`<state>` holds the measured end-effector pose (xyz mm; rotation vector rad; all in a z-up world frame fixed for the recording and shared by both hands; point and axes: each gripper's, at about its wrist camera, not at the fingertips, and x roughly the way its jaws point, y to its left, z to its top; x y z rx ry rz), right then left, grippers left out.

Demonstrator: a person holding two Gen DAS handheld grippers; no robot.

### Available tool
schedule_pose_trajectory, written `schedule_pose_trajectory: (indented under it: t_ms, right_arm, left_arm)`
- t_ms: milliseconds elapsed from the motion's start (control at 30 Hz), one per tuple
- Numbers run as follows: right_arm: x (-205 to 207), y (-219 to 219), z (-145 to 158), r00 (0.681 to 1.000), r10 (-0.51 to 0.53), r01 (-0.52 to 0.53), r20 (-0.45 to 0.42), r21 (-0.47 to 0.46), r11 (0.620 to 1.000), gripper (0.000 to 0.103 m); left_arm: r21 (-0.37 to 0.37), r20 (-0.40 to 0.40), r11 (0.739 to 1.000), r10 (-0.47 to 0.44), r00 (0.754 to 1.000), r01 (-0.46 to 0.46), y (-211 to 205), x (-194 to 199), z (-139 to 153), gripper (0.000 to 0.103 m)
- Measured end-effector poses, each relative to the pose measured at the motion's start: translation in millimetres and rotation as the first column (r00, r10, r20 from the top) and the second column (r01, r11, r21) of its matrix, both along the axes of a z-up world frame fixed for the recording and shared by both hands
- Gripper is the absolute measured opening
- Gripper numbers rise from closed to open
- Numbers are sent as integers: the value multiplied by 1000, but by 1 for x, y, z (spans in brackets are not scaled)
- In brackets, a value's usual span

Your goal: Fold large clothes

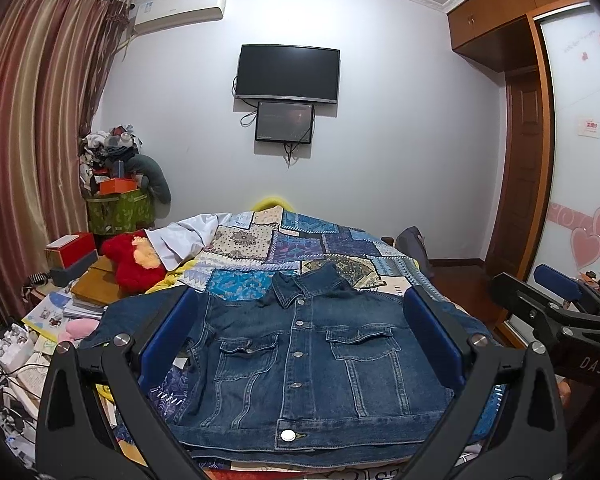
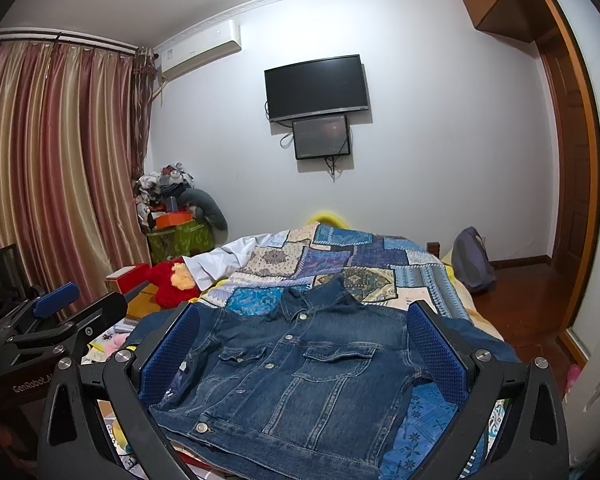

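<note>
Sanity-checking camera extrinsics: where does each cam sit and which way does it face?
Left wrist: sits on the left hand-held gripper, looking forward along its open fingers over the denim jacket on the bed toward the wall TV; the right hand-held gripper shows at its right edge.
Right wrist: sits on the right hand-held gripper, facing the same way over the denim jacket; the left hand-held gripper shows at its left edge.
Shared: jacket, patchwork quilt, TV, curtains, red plush toy.

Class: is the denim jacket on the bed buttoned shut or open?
Buttoned shut. The denim jacket lies front-up and flat, its placket closed along the whole row of metal buttons.
</note>
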<state>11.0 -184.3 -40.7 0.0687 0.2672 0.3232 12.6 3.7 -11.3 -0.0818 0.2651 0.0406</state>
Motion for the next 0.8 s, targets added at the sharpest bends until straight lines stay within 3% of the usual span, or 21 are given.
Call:
schedule_pose_trajectory:
  t_ms: [800]
  right_arm:
    - [4, 2, -2, 1000, 0, 0, -14, -9, 1000, 103]
  left_arm:
    - [2, -7, 1000, -2, 1000, 2, 0, 5, -4, 103]
